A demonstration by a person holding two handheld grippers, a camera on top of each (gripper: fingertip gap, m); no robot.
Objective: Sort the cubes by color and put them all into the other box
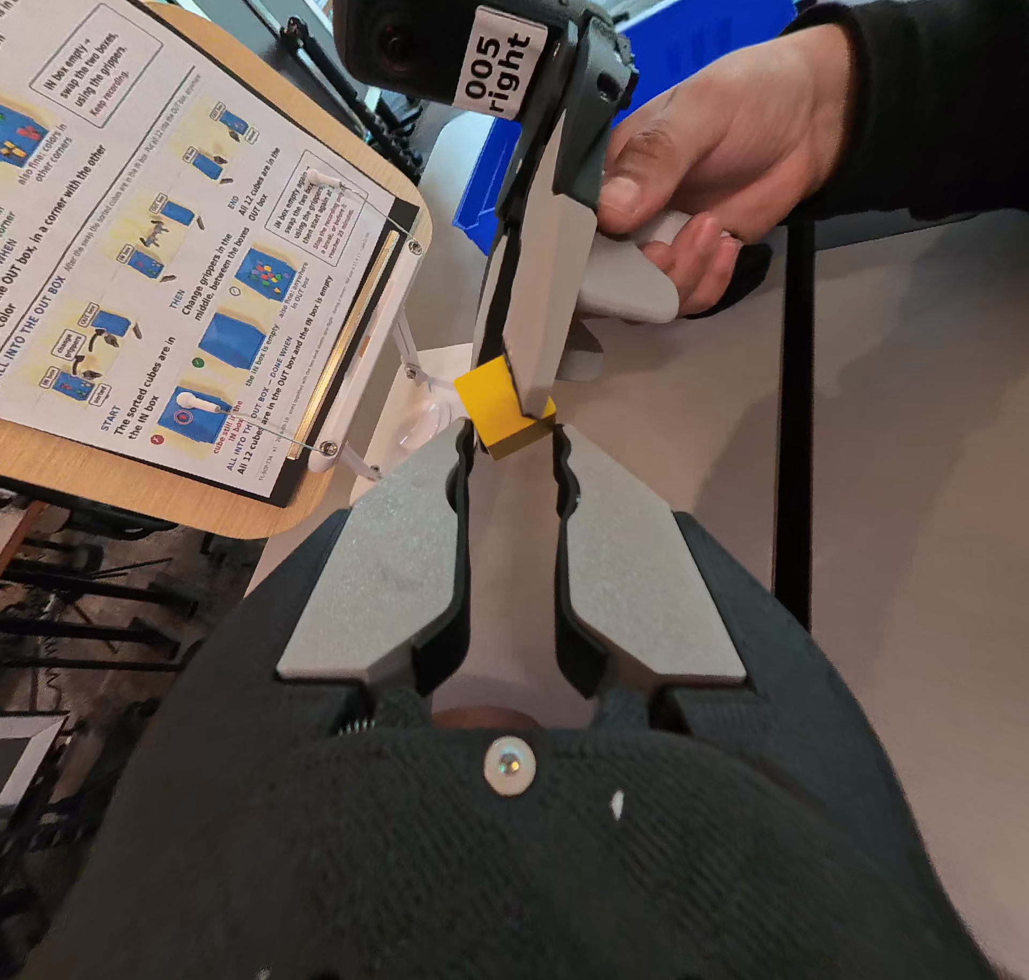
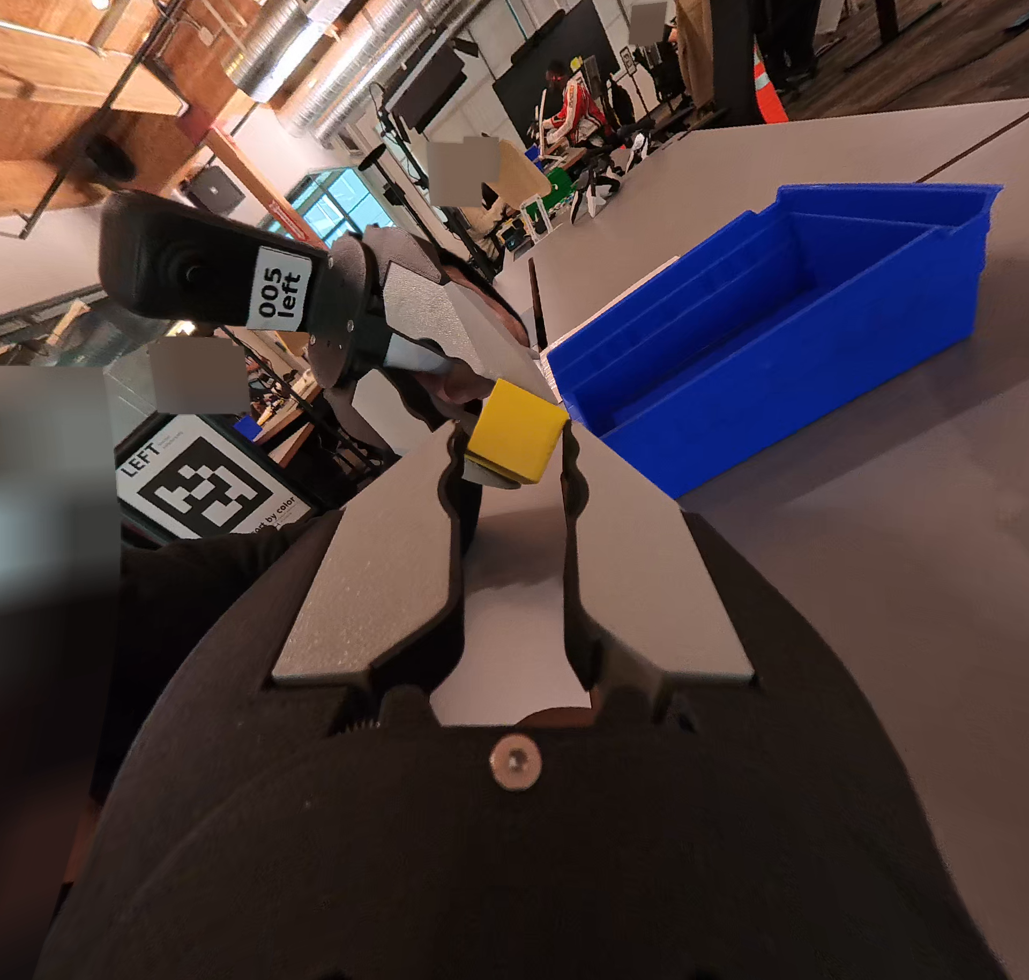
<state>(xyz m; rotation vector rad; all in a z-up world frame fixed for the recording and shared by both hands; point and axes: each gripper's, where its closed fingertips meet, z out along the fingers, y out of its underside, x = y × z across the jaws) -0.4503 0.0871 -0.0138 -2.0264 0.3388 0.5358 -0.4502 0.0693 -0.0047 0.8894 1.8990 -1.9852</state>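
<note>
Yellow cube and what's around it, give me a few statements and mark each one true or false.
1. The yellow cube sits between the fingertips of both the left hand-held gripper and the right hand-held gripper. True.
2. The blue plastic bin is full of cubes. False: the part of its inside that shows in the right wrist view is empty.
3. The yellow cube rests on the grey table. False: it is held in the air above it.
4. A printed instruction sheet lies on a tilted light wooden board. True.
</note>
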